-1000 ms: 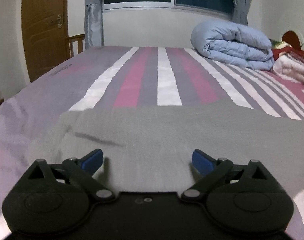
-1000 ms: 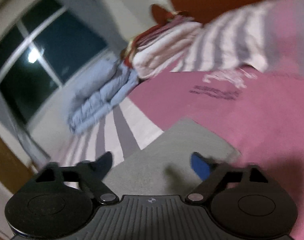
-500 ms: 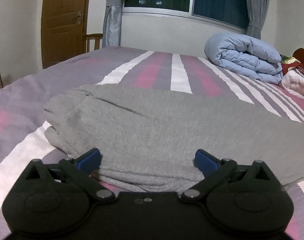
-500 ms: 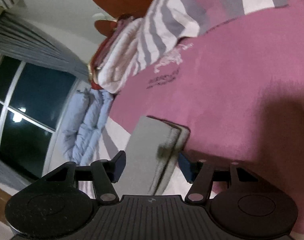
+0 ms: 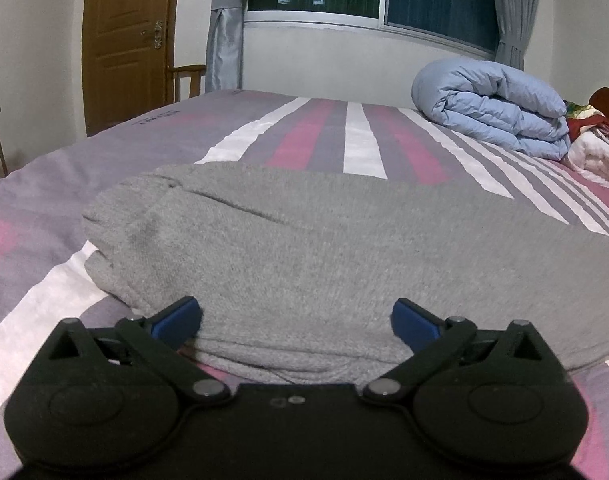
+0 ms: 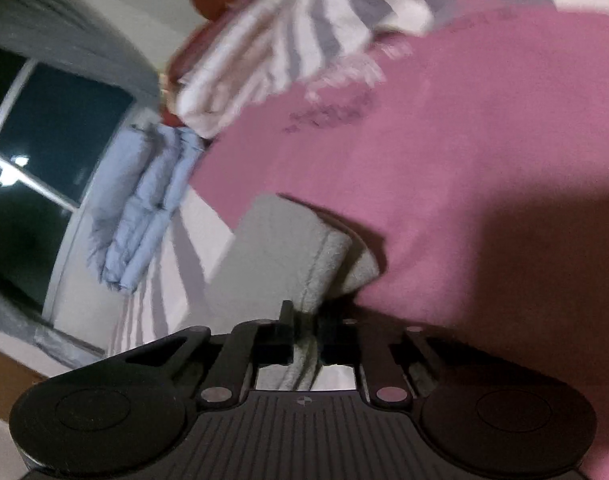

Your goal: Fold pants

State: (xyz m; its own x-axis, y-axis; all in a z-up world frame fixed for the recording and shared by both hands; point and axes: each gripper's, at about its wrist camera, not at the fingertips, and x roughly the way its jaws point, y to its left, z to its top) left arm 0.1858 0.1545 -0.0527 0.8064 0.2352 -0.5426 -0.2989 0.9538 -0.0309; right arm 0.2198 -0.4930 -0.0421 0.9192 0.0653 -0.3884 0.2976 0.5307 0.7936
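The grey pants (image 5: 304, 256) lie folded on the striped bed (image 5: 64, 200). The left hand-held gripper (image 5: 296, 320) is wide open, its blue fingers (image 5: 176, 320) at the near edge of the pants. The right hand-held gripper (image 6: 304, 324) is closed and pinches the pants' (image 6: 280, 252) hem. A blue quilt (image 5: 492, 108) lies far right.

Grey knit pants (image 5: 304, 248), folded flat on the striped bedspread (image 5: 356, 136), one hem end lifted.

Dim indoor light; L view sharp, R view motion-blurred; fisheye edges.
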